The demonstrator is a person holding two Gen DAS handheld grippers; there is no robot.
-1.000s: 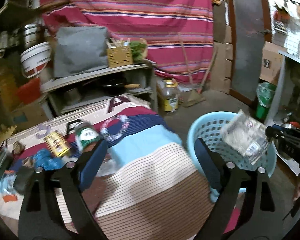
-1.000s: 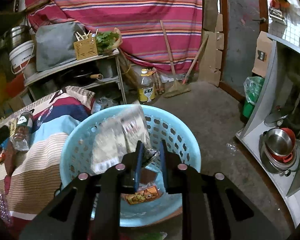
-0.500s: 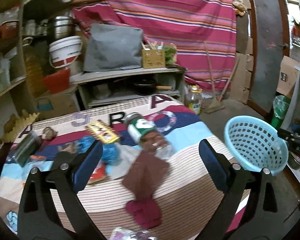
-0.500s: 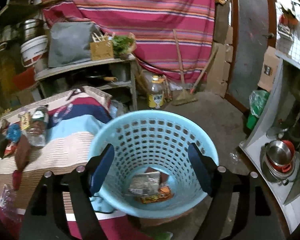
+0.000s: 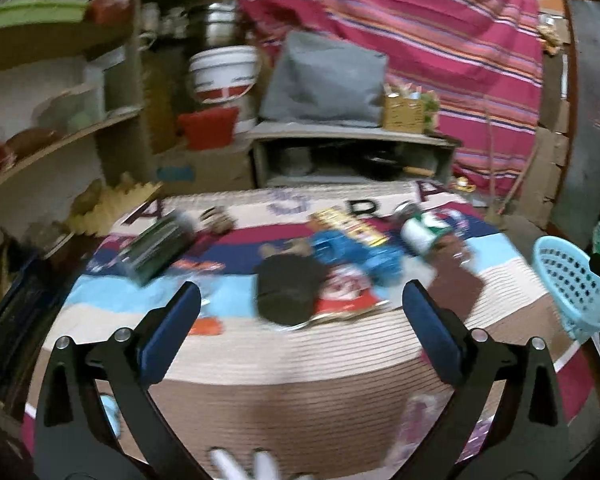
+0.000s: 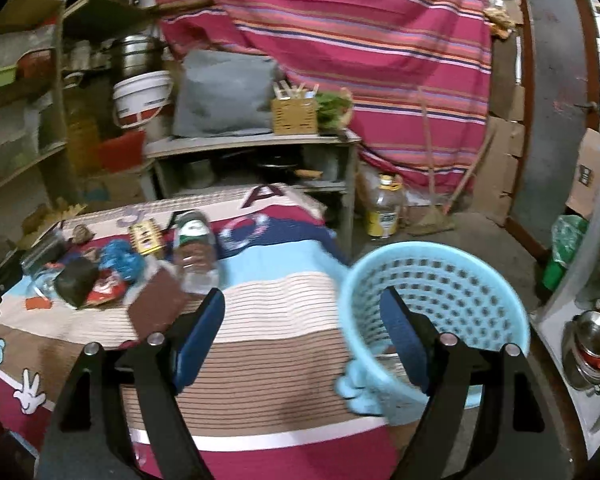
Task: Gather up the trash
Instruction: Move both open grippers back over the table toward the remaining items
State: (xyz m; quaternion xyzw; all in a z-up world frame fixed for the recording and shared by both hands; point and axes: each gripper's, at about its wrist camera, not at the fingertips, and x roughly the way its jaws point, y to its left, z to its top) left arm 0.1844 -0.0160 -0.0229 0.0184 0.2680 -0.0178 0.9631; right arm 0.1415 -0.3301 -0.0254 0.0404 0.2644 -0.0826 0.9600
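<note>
Trash [image 5: 340, 300] lies scattered on the striped cloth [image 5: 300, 360], ahead of the left gripper [image 5: 300, 320]; left jaws opening, near full spread, nothing between them. Right gripper [image 6: 304, 332] also wide apart and empty, with the blue basket [image 6: 440, 276] just ahead and to its right.

Judged step: reach for the next piece. To do it well, pick one item at the edge of the pile, not the middle. The dark pouch [image 5: 288, 292] and the red wrapper [image 5: 348, 300] under it sit straight ahead between the left fingers' line, and overlap; come down low and flat so that one pad slides under the wrapper edge. The clear bottle [image 6: 196, 256] lies ahead and left of the right gripper; grip across its body, since it may roll.

Left view blurred; small items unidentified.
</note>
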